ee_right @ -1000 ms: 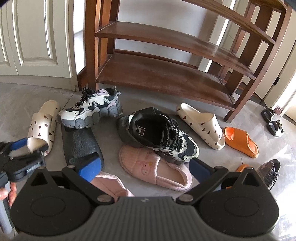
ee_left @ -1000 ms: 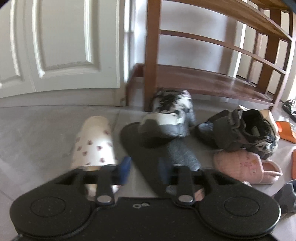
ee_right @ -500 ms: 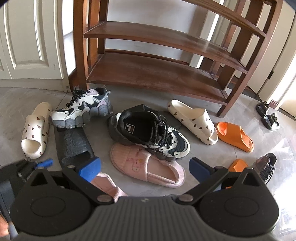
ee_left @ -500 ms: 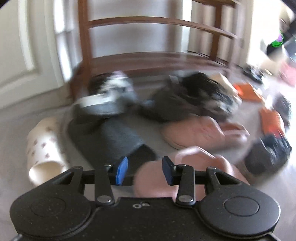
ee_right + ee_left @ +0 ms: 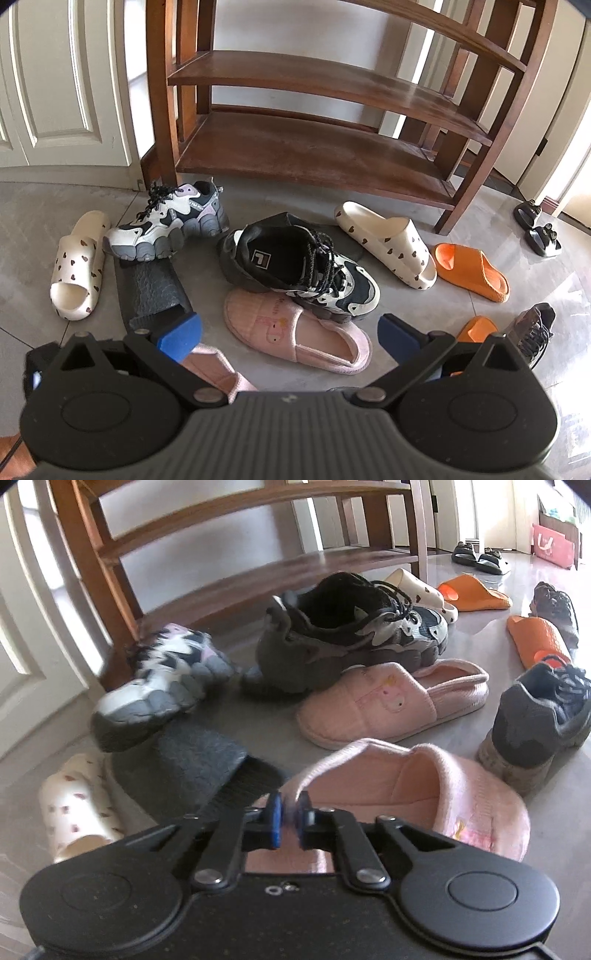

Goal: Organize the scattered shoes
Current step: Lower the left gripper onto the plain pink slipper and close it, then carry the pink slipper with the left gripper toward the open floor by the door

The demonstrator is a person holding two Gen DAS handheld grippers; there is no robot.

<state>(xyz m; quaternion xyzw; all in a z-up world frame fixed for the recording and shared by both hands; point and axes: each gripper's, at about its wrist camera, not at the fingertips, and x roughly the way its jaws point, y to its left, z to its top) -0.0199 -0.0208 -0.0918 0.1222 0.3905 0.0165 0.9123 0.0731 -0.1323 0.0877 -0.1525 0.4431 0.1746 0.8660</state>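
Square "F" logo on the black sneaker's (image 5: 295, 269) insole.

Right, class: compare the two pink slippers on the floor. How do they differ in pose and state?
1. The near pink slipper has its heel rim pinched by the left gripper; the far pink slipper is touched by no gripper.
2. The far pink slipper has the black sneaker leaning on its toe; nothing rests on the near one.
Shared: same pink fabric, closed toe, and a small print.
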